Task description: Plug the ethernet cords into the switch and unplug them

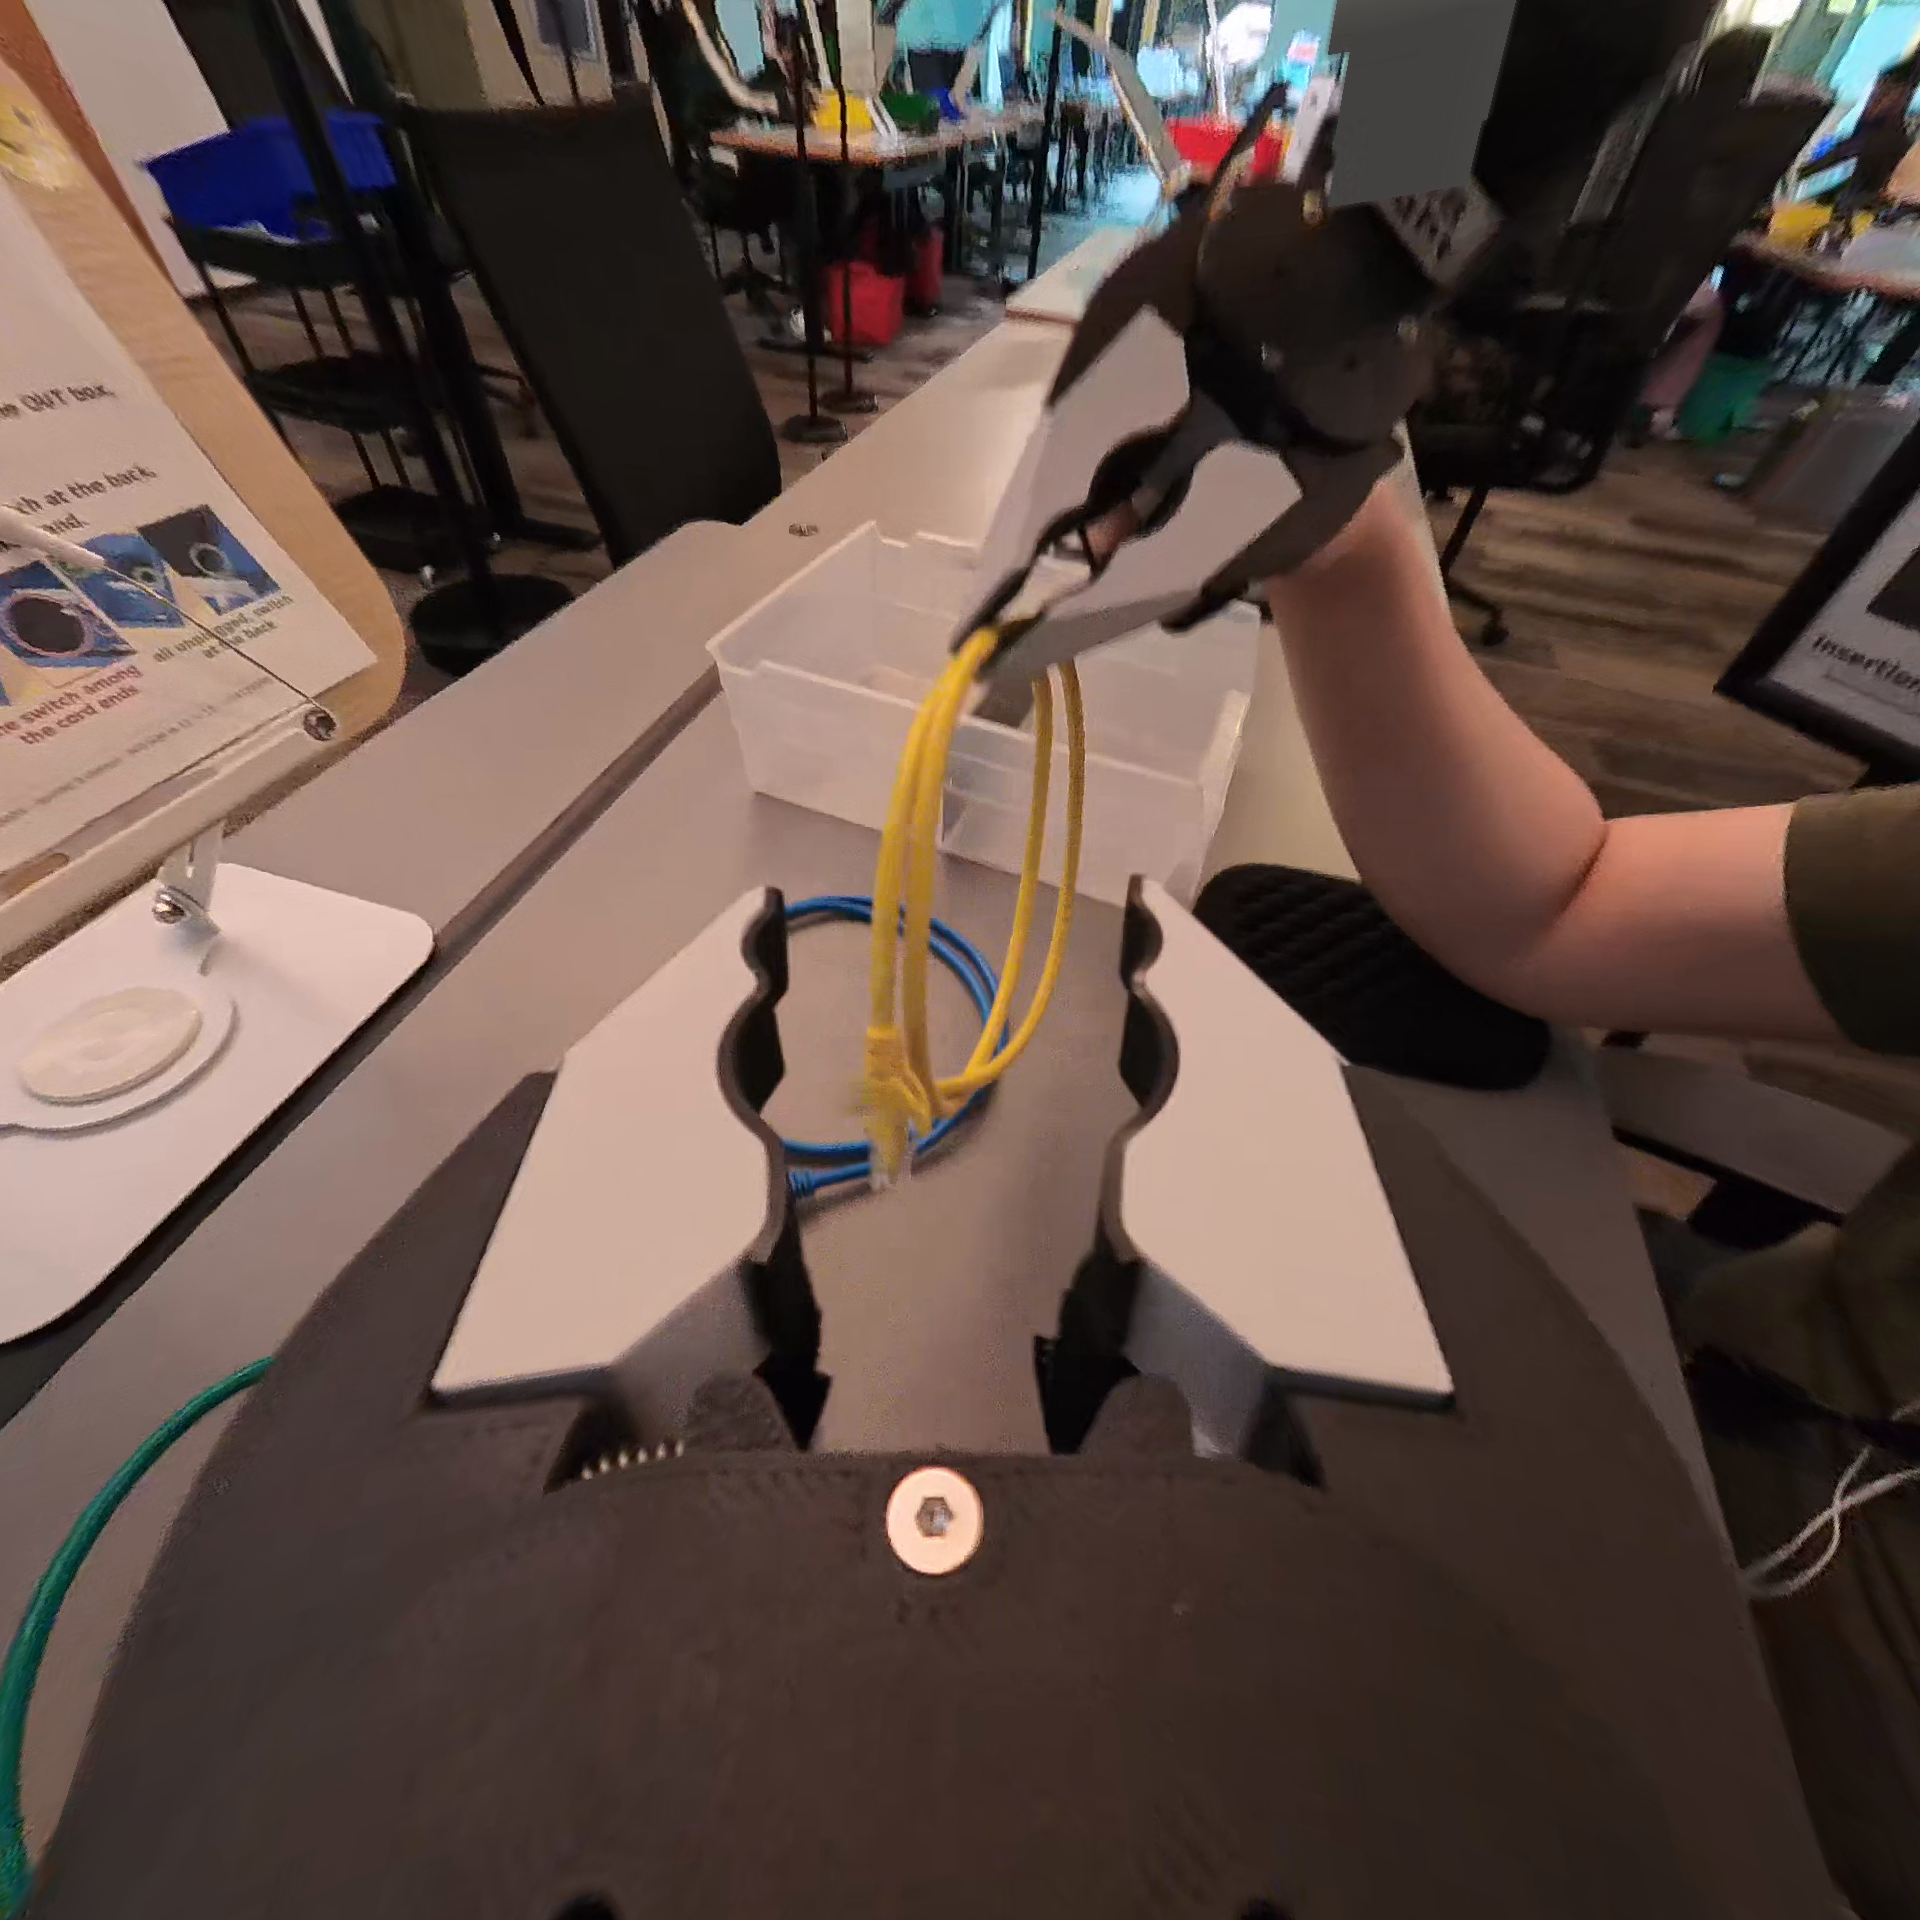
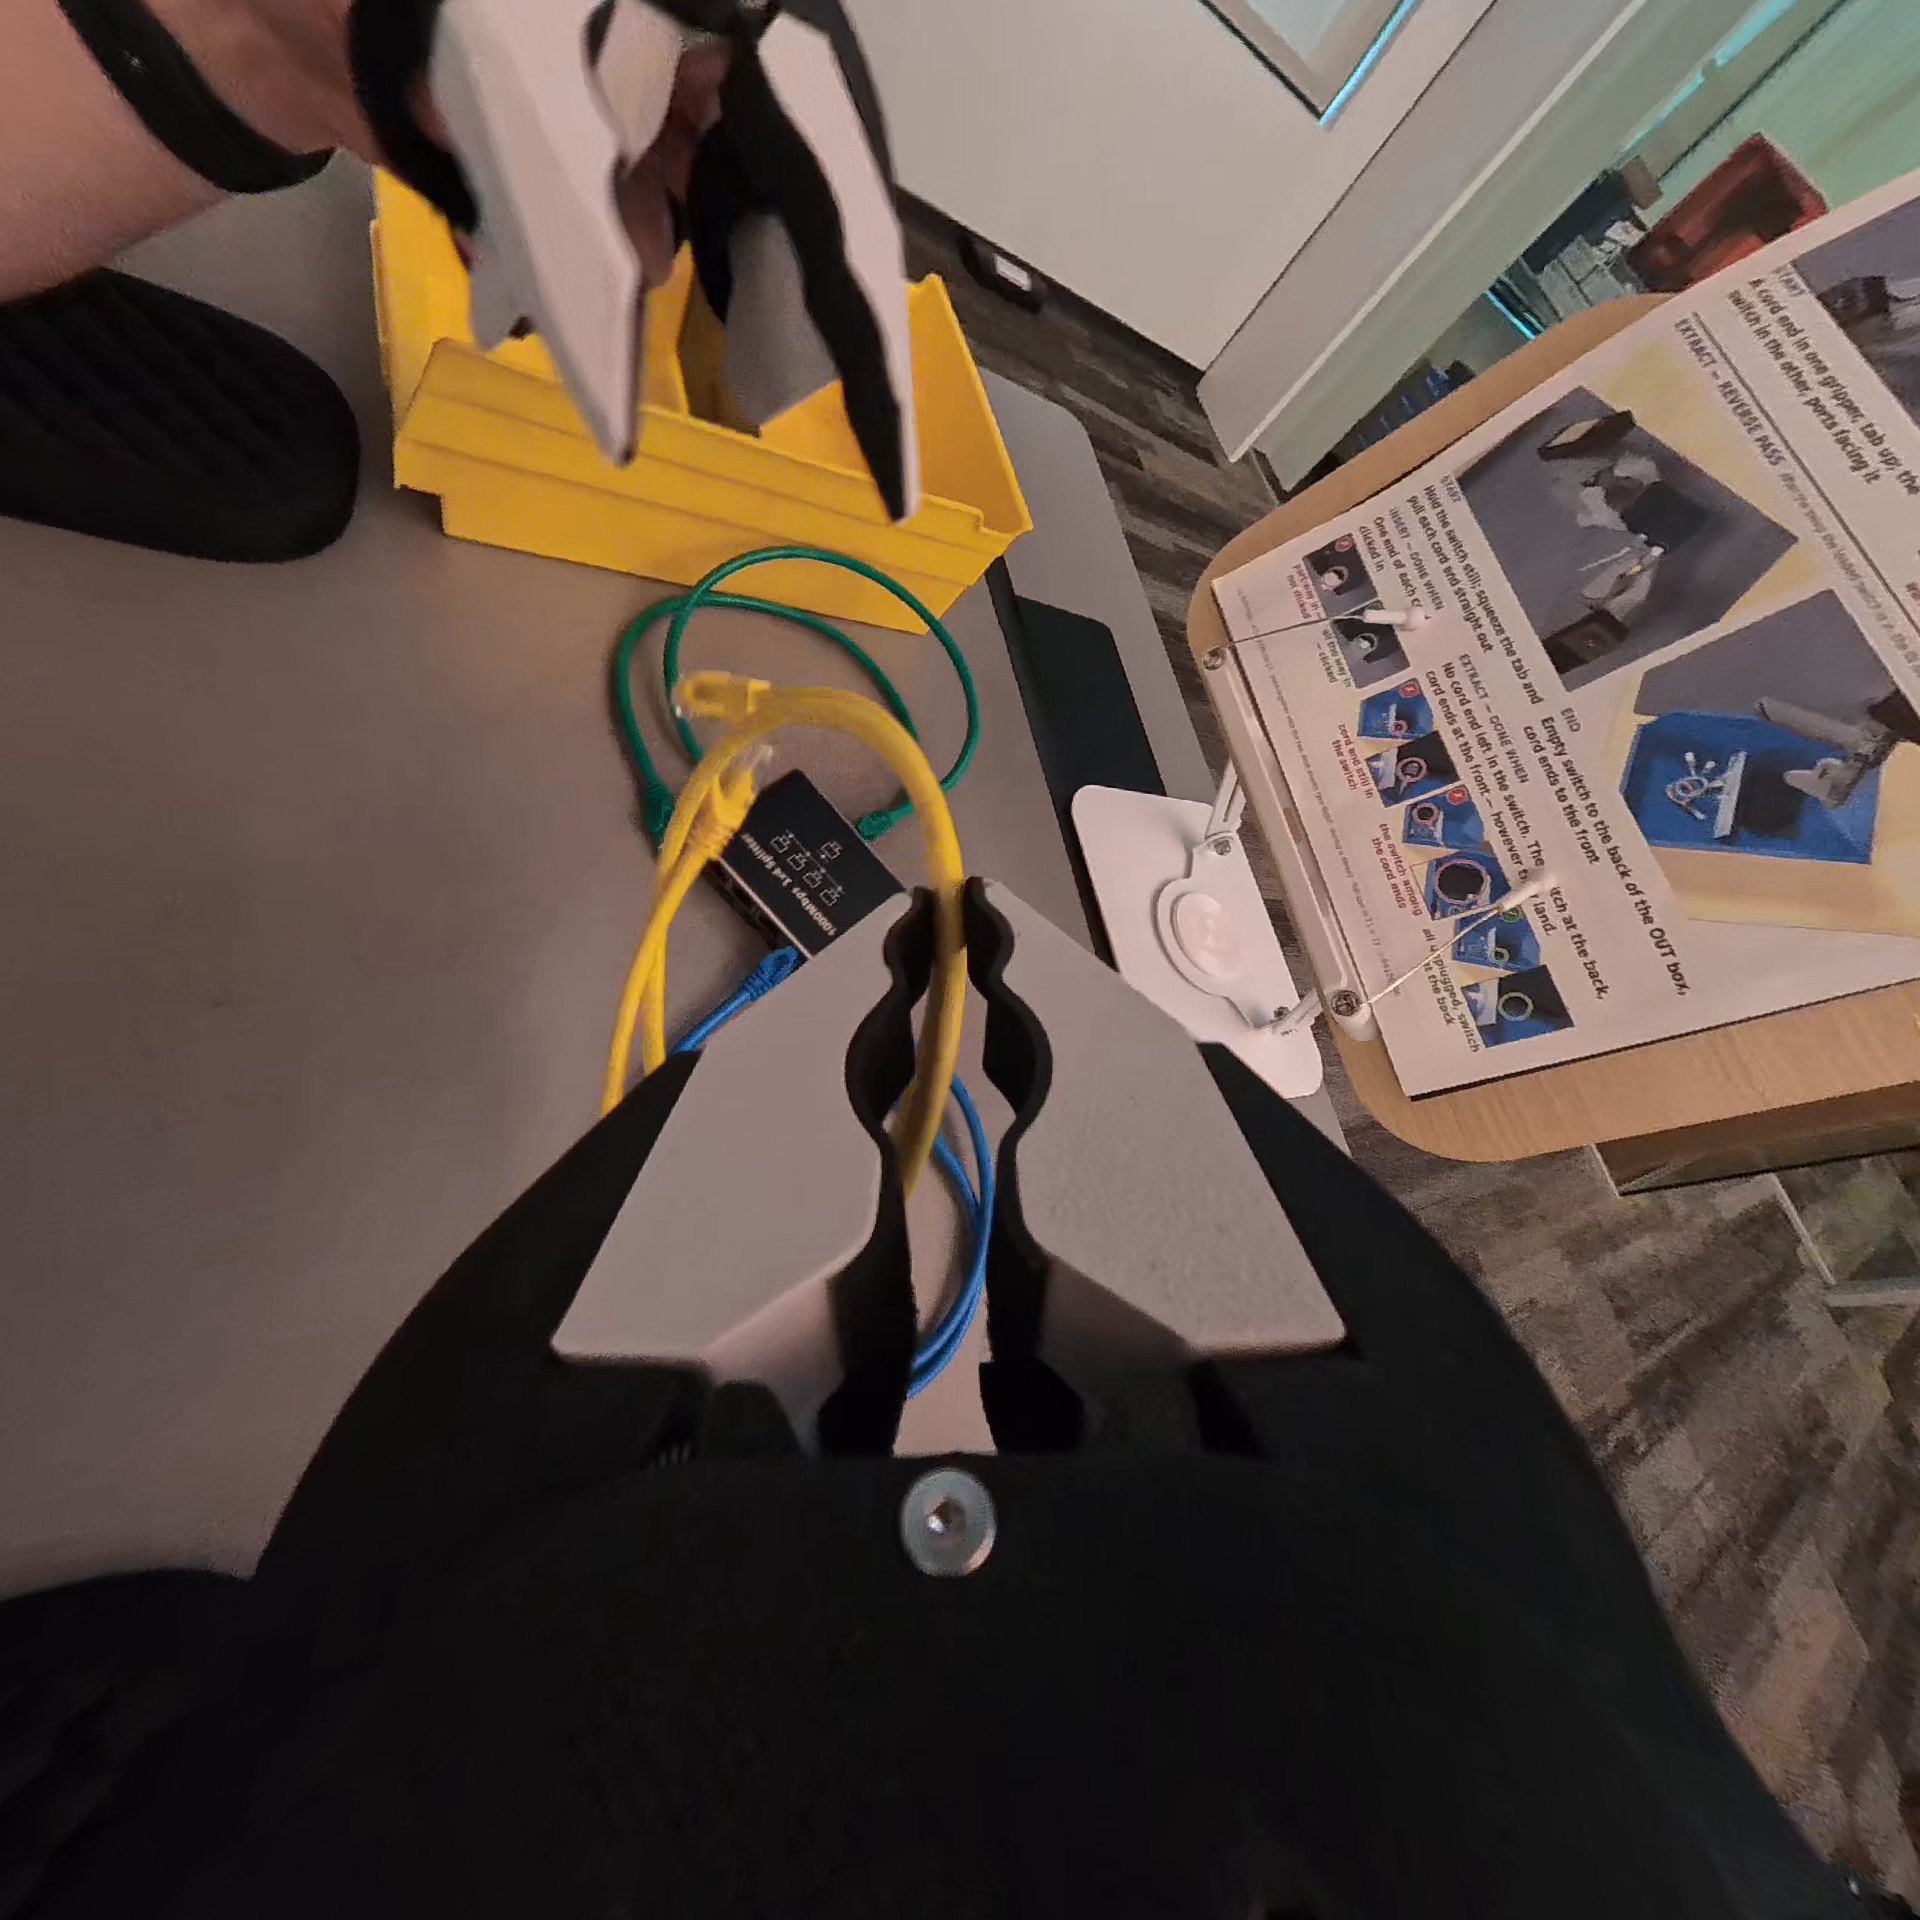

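My right gripper [image 2: 940,896] is shut on a coiled yellow ethernet cord [image 2: 665,914] and holds it up above the table. In the left wrist view the right gripper [image 1: 997,634] is high up and the yellow cord [image 1: 1039,831] dangles from it, plugs lowest. My left gripper [image 1: 951,935] is open and empty, low over the table, pointing at the hanging cord; it also shows in the right wrist view [image 2: 758,478]. The black switch [image 2: 805,862] lies on the table under the cord, with a green cord [image 2: 821,566] and a blue cord [image 2: 971,1195] beside it. The blue cord [image 1: 971,977] lies between my left fingers.
A yellow bin [image 2: 707,509] stands behind the switch and a clear plastic bin [image 1: 831,707] at the far side. An instruction sheet on a white stand [image 2: 1558,727] is off the table edge. A black mesh pad [image 1: 1371,987] lies by the person's forearm. Some 9 centimetres of space lies between my two pairs of fingers.
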`<control>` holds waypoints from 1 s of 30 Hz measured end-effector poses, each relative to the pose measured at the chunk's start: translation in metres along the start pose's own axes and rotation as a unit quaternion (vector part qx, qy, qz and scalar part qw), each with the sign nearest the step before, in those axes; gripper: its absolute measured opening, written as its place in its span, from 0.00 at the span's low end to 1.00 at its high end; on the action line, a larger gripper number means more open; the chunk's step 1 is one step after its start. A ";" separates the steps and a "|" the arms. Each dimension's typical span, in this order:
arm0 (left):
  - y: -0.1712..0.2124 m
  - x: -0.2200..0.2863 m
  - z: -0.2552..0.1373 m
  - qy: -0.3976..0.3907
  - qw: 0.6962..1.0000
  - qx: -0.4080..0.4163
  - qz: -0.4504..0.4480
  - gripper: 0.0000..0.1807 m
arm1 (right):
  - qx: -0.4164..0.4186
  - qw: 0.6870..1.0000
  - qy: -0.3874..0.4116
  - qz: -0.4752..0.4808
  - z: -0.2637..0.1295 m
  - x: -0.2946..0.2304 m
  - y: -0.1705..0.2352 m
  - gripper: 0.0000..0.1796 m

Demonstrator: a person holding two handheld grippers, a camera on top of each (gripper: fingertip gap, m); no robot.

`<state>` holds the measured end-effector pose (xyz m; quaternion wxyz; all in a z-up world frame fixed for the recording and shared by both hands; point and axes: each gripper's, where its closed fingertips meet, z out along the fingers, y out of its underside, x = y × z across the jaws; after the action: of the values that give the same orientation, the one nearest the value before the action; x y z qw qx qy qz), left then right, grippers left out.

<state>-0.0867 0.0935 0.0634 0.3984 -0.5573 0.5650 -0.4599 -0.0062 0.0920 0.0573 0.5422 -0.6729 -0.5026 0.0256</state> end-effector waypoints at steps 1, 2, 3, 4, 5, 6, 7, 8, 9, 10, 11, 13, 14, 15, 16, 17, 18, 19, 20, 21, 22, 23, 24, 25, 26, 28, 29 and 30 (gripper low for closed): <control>0.006 0.001 0.002 0.002 1.000 -0.016 0.006 0.35 | 0.002 1.000 0.009 0.004 -0.001 0.003 -0.001 0.03; 0.011 0.001 0.005 0.001 0.999 -0.031 0.013 0.34 | 0.006 1.000 0.016 0.005 -0.003 0.006 -0.002 0.03; 0.016 0.000 0.007 -0.002 0.999 -0.044 0.020 0.33 | 0.010 1.000 0.019 0.007 -0.005 0.008 -0.003 0.03; 0.022 0.000 0.010 -0.003 0.998 -0.059 0.028 0.31 | 0.013 1.000 0.024 0.007 -0.007 0.009 -0.004 0.03; 0.029 -0.002 0.012 -0.005 0.997 -0.075 0.034 0.30 | 0.016 0.999 0.031 0.006 -0.009 0.012 -0.005 0.03; 0.036 -0.005 0.016 -0.010 0.995 -0.088 0.037 0.30 | 0.021 0.999 0.035 0.008 -0.011 0.014 -0.006 0.03; 0.041 -0.008 0.019 -0.014 0.995 -0.096 0.038 0.30 | 0.027 0.999 0.037 0.010 -0.013 0.014 -0.008 0.03; 0.045 -0.010 0.023 -0.014 0.994 -0.100 0.035 0.29 | 0.034 0.999 0.038 0.011 -0.015 0.015 -0.010 0.03; 0.048 -0.011 0.026 -0.010 0.994 -0.101 0.028 0.28 | 0.038 0.998 0.040 0.011 -0.017 0.016 -0.012 0.03; 0.051 -0.012 0.029 -0.005 0.995 -0.101 0.019 0.26 | 0.041 0.998 0.040 0.011 -0.018 0.016 -0.013 0.03; 0.052 -0.013 0.031 -0.002 0.995 -0.100 0.009 0.24 | 0.043 0.998 0.040 0.011 -0.019 0.016 -0.014 0.03; 0.053 -0.015 0.033 0.002 0.996 -0.093 -0.007 0.15 | 0.047 0.998 0.042 0.010 -0.020 0.016 -0.015 0.03; 0.053 -0.017 0.034 0.001 0.996 -0.090 -0.013 0.13 | 0.048 0.998 0.042 0.010 -0.021 0.016 -0.015 0.03; 0.052 -0.019 0.034 -0.002 0.996 -0.086 -0.015 0.13 | 0.048 0.998 0.044 0.010 -0.021 0.017 -0.015 0.03; 0.050 -0.021 0.032 -0.008 0.997 -0.081 -0.013 0.13 | 0.046 0.998 0.046 0.010 -0.021 0.018 -0.014 0.03; 0.047 -0.023 0.030 -0.015 0.997 -0.077 -0.008 0.13 | 0.044 0.998 0.046 0.010 -0.021 0.018 -0.012 0.03; 0.043 -0.024 0.026 -0.019 0.997 -0.074 -0.003 0.13 | 0.040 0.998 0.043 0.011 -0.020 0.018 -0.010 0.03; 0.040 -0.024 0.022 -0.021 0.997 -0.070 0.002 0.13 | 0.034 0.999 0.041 0.009 -0.019 0.018 -0.006 0.03; 0.037 -0.022 0.019 -0.021 0.997 -0.068 0.007 0.12 | 0.030 0.999 0.038 0.003 -0.019 0.017 -0.003 0.03; 0.034 -0.022 0.015 -0.025 0.997 -0.069 0.014 0.12 | 0.029 0.999 0.031 -0.004 -0.019 0.014 -0.001 0.03; 0.033 -0.023 0.012 -0.033 0.997 -0.072 0.024 0.12 | 0.031 0.999 0.018 -0.010 -0.019 0.009 -0.001 0.04; 0.032 -0.023 0.008 -0.039 0.996 -0.077 0.036 0.12 | 0.033 0.999 0.001 -0.014 -0.019 0.004 0.000 0.04; 0.031 -0.022 0.005 -0.043 0.994 -0.083 0.047 0.12 | 0.031 0.999 -0.021 -0.015 -0.020 -0.004 0.003 0.04; 0.030 -0.020 0.003 -0.044 0.994 -0.087 0.057 0.12 | 0.025 0.999 -0.039 -0.017 -0.021 -0.010 0.007 0.04; 0.026 -0.017 0.001 -0.043 0.993 -0.084 0.064 0.12 | 0.019 0.998 -0.048 -0.022 -0.021 -0.013 0.011 0.05; 0.020 -0.012 -0.002 -0.039 0.995 -0.072 0.064 0.12 | 0.014 0.998 -0.050 -0.024 -0.021 -0.014 0.016 0.04; 0.019 -0.010 -0.002 -0.038 0.995 -0.073 0.061 0.12 | 0.011 0.998 -0.056 -0.017 -0.020 -0.015 0.017 0.04; 0.021 -0.010 -0.002 -0.039 0.994 -0.079 0.062 0.12 | 0.006 0.998 -0.053 -0.012 -0.019 -0.013 0.018 0.04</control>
<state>-0.0932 0.1027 0.0433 0.4025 -0.5683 0.6168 -0.3669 0.0098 0.0712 0.0451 0.5193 -0.6611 -0.5384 0.0581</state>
